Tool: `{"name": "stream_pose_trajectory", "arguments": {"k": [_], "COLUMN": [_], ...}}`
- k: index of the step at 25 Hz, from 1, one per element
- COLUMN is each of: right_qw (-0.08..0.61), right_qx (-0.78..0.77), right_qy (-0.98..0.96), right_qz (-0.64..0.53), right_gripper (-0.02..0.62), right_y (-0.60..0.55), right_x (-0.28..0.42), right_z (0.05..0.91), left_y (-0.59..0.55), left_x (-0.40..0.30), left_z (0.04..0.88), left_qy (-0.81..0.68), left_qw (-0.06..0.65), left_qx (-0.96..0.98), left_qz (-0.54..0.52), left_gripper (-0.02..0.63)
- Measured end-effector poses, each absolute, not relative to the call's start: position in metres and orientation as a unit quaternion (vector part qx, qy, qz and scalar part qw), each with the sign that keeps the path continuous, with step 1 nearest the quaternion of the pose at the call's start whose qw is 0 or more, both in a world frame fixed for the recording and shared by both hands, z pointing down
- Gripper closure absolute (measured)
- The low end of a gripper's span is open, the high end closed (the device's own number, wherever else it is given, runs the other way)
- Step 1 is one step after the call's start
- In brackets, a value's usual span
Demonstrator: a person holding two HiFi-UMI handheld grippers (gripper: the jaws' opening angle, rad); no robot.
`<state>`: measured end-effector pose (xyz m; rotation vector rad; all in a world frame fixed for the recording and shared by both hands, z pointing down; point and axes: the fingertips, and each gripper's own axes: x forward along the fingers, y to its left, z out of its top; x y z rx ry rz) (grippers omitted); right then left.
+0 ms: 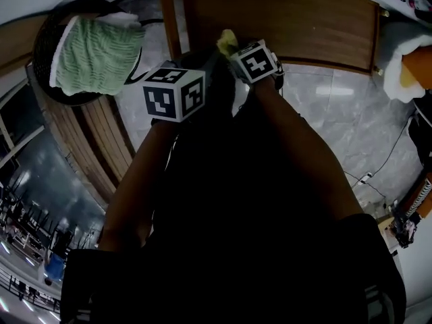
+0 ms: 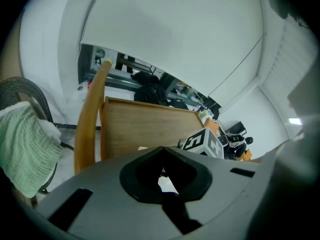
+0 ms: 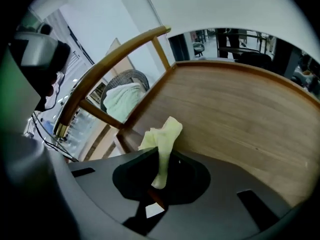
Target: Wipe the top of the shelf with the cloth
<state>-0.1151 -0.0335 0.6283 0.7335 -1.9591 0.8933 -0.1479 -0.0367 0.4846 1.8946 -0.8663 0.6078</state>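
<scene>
The wooden shelf top [image 1: 290,19] lies ahead of both grippers; it fills the right gripper view [image 3: 240,109] and shows in the left gripper view [image 2: 145,126]. A pale yellow cloth [image 1: 227,42] sticks up out of my right gripper [image 1: 234,51], which is shut on it. In the right gripper view the cloth [image 3: 162,141] rises from the closed jaws of that gripper [image 3: 156,186] at the near edge of the shelf. My left gripper [image 1: 202,69] is just to the left of it, level with it. Its jaws [image 2: 162,184] look shut with nothing between them.
A dark wicker basket [image 1: 47,39] holding a green towel [image 1: 98,52] stands left of the shelf, also seen as the towel [image 2: 25,149]. A curved wooden rail [image 3: 115,59] runs along the shelf's left side. Grey marble floor [image 1: 337,120] lies below right. A white and orange object [image 1: 405,69] sits at far right.
</scene>
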Motion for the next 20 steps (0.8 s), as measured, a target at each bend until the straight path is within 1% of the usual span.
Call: {"name": "stream_pose_trajectory", "arguments": {"k": [9,20], "right_qw": [0.428,0.400], "right_qx": [0.349,0.418], "right_qy": [-0.751,-0.712], "right_qz": [0.362,0.399], "right_gripper": [0.546,0.544], "right_y": [-0.030,-0.034], "right_x": [0.012,0.168], "right_z": [0.628,0.623], "left_y": [-0.027,-0.026], "left_x": [-0.067,0.031], "left_z": [0.498,0.509], "left_qy": [-0.331,-0.311], "left_qw": [0.477,0.482], "left_qx": [0.771,0.774], "left_qz": [0.262,0.267], "left_gripper": [0.595,0.595]}}
